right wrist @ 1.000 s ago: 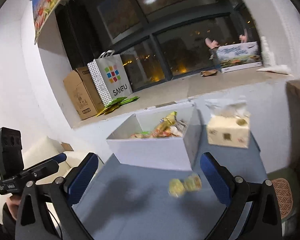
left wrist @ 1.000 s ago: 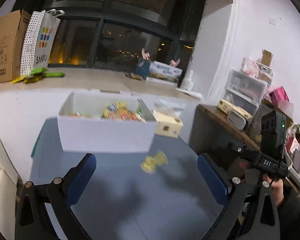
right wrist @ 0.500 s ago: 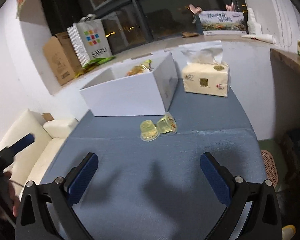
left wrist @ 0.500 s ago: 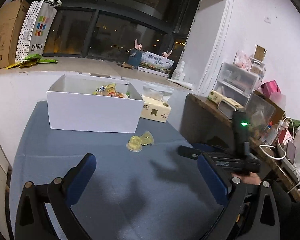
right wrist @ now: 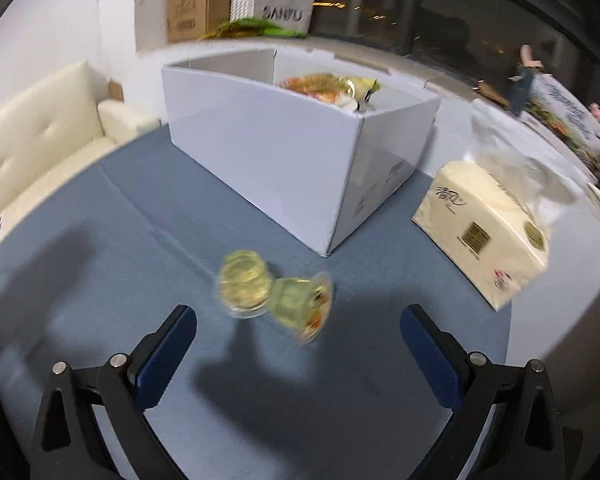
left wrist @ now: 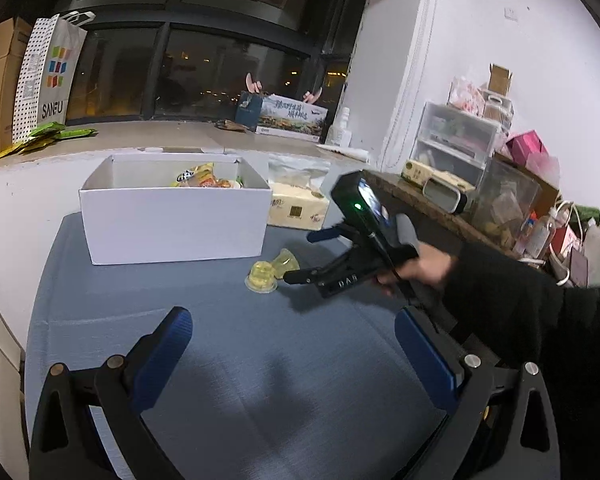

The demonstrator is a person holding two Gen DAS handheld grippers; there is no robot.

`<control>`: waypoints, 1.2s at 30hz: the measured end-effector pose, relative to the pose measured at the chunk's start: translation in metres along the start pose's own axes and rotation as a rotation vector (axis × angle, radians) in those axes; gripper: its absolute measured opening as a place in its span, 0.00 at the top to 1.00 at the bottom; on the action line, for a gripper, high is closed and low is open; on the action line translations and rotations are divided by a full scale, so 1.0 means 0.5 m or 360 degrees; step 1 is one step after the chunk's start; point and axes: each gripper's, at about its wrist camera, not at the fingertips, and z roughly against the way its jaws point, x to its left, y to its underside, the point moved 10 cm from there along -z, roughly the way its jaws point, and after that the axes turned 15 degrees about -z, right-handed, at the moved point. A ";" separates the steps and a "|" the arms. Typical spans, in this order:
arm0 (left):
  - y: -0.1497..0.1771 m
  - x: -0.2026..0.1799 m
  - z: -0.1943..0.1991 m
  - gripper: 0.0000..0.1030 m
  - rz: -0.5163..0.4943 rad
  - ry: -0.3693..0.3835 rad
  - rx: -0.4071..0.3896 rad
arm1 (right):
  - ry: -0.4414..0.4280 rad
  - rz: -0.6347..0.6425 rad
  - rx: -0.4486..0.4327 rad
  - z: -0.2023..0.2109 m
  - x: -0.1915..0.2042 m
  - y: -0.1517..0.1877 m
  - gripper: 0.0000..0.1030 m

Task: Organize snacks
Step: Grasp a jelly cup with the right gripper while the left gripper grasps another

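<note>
Here both grippers' jaws gape over the blue tablecloth (left wrist: 260, 360), window (left wrist: 220, 64) dark behind

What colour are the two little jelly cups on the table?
The jelly cups are see-through yellow, seen sharpest in the left wrist view; the right wrist view blurs them.

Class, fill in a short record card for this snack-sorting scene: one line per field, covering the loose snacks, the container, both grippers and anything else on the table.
Loose snacks: two jelly cups touching, one on its side, on the blue table
Container: white box, open, snack packets inside
Right gripper: open, empty, just short of the cups
Left gripper: open, empty, farther back
Also on table: tissue pack, right of the box
</note>
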 end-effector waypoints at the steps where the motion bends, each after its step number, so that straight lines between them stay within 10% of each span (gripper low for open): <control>1: 0.002 0.001 -0.002 0.00 -0.0003 0.0000 0.0005 | -0.0031 0.0032 0.0028 -0.013 -0.002 -0.001 0.00; 16: 0.033 -0.001 -0.081 0.00 -0.0021 0.0042 0.0157 | -0.0318 0.0146 0.0156 -0.085 -0.012 0.008 0.50; 27: 0.043 0.024 -0.178 0.00 -0.0060 0.0038 0.0310 | -0.0321 0.0132 0.0089 -0.027 0.014 0.021 0.51; 36: 0.029 0.064 -0.361 0.00 -0.0127 0.0047 0.0486 | -0.0282 -0.0433 -0.0192 0.164 -0.010 0.073 0.51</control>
